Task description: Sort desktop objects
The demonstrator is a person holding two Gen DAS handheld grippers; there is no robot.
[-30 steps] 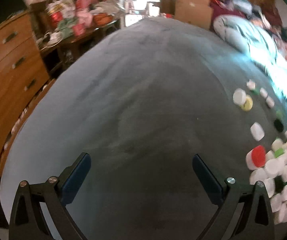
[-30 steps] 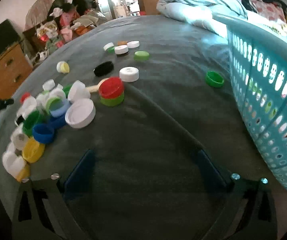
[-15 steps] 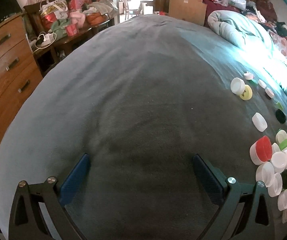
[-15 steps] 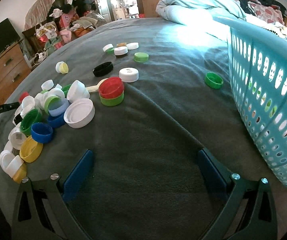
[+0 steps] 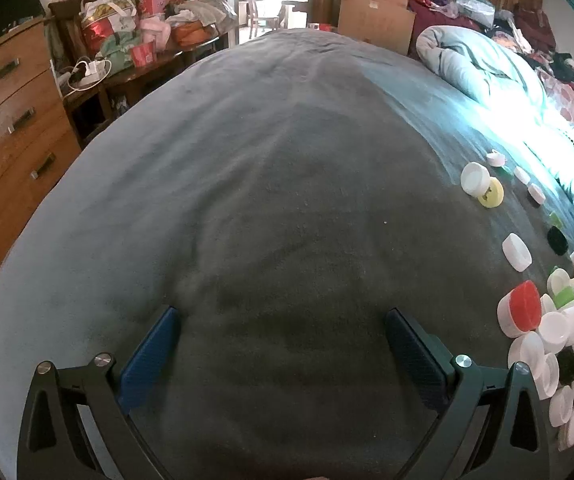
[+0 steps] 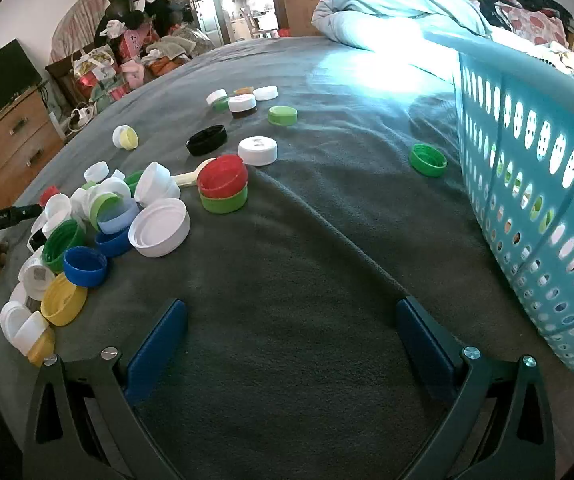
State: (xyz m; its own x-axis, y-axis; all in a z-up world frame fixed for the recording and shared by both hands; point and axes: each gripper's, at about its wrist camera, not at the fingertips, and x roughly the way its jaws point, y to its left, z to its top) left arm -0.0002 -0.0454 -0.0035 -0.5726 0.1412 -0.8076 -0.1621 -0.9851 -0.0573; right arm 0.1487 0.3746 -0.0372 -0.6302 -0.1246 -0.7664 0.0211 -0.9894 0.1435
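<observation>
- Left wrist view: you are holding the left gripper [image 5: 281, 330] with its blue pads spread wide and nothing between them, above a bare stretch of the grey blanket [image 5: 271, 184].
- In this view the pile of caps [image 5: 555, 344] is crowding the edge at 3 to 4 o'clock, seen mostly side-on; a red-topped cap [image 5: 521, 308] is leaning at its near side, and a lone white cap [image 5: 517, 253] is lying at 3 o'clock.
- Only this view is showing the wooden drawers [image 5: 11, 120] at 9 o'clock.
- Right wrist view: you are holding the right gripper [image 6: 291, 326] equally wide apart and empty, over grey blanket.
- Here the pile of caps [image 6: 87, 232] is spreading from 9 to 10 o'clock, with a red cap [image 6: 223, 176] stacked on a green one at 11 o'clock and a blue cap [image 6: 85, 266] just beside a yellow cap [image 6: 64, 299].
- Only this view is showing the turquoise basket [image 6: 535, 184] at 3 o'clock and a single green cap [image 6: 428, 159] near its wall, apart from it.
</observation>
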